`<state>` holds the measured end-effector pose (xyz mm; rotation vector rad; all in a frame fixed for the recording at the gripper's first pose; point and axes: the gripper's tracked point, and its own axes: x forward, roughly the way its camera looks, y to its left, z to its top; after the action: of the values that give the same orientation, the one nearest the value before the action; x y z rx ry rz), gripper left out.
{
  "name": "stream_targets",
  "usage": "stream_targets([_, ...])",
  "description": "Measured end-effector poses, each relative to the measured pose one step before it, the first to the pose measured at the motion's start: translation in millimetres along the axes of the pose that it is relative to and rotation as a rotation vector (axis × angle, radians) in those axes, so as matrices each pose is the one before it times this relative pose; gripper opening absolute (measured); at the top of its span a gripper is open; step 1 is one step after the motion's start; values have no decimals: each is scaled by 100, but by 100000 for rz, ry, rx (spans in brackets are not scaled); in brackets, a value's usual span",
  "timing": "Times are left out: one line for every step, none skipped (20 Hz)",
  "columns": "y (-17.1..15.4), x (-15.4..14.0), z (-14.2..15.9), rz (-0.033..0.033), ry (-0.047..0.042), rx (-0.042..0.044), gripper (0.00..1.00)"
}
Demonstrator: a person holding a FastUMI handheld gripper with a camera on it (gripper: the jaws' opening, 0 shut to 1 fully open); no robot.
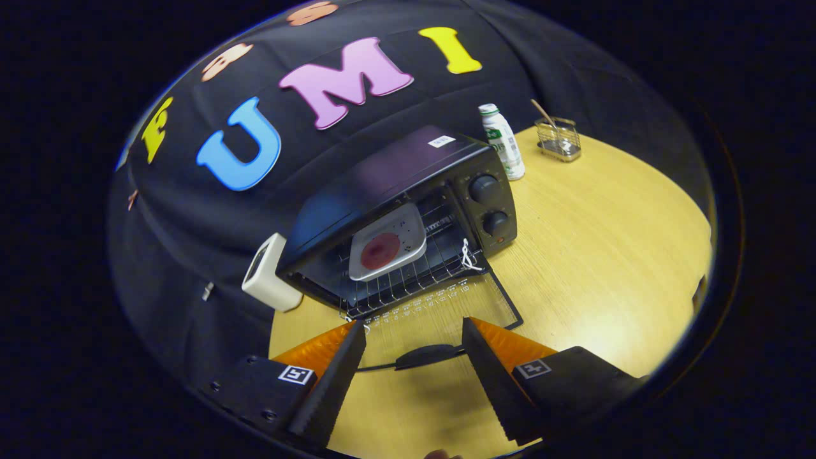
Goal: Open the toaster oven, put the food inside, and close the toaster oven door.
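Observation:
A black toaster oven (395,185) stands on the wooden table (593,255) with its glass door (440,312) folded down flat toward me. Inside, on the wire rack (408,277), rests a white square plate (389,245) carrying a round dark-red piece of food (380,250). The door's black handle (428,356) lies between my fingers, near their tips. My gripper (414,331) is open, with neither finger touching the handle or the door. Two control knobs (486,189) sit on the oven's right panel.
A white timer-like box (271,274) stands against the oven's left side. Behind the oven's right corner is a white bottle with a green label (503,141). A small wire basket (558,139) holding a stick sits at the table's far edge.

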<state>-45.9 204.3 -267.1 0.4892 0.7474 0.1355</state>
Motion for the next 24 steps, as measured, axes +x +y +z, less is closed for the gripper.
stream_targets([-97, -403, -561, -701, 577, -7338, 99])
stream_targets([69, -273, -452, -826, 783, -7179, 99])
stream_targets([-47, -348, -542, -544, 730, -6028, 99])
stream_targets([241, 258, -483, 320, 846, -4092, 99])
stream_targets([202, 194, -719, 129, 1318, -2758, 99])
stream_targets([289, 12, -900, 342, 1894, -2049, 99])
stream_targets([241, 256, -907, 382, 1825, -1986, 99])
stream_targets([103, 160, -797, -71, 1409, -2077, 99])
stream_targets([176, 293, -871, 144, 1648, -2034, 99])
stream_targets([90, 340, -814, -84, 1893, -1633, 99])
stream_targets([107, 271, -777, 4, 1725, -855, 99])
stream_targets([164, 341, -675, -253, 1913, -64, 99])
stream_targets([224, 334, -782, -8, 2214, 236, 99])
stream_targets([138, 366, -815, -321, 2579, 244, 99])
stream_targets([144, 443, -765, -272, 2622, 368, 99])
stream_targets([127, 554, -583, -155, 2178, 154, 99])
stream_targets([36, 588, -409, -542, 1690, -146, 100])
stream_targets([114, 610, -287, -713, 1701, -170, 99])
stream_targets([85, 585, -114, -766, 998, 228, 99])
stream_targets([-50, 467, 59, -1081, 548, -50, 99])
stream_targets([-197, 520, 30, -1489, 519, 213, 99])
stream_targets([-181, 567, 37, -1635, 734, 701, 100])
stream_targets([-259, 596, 156, -1653, 528, 1039, 100])
stream_targets([-121, 455, 101, -1263, 658, 1138, 99])
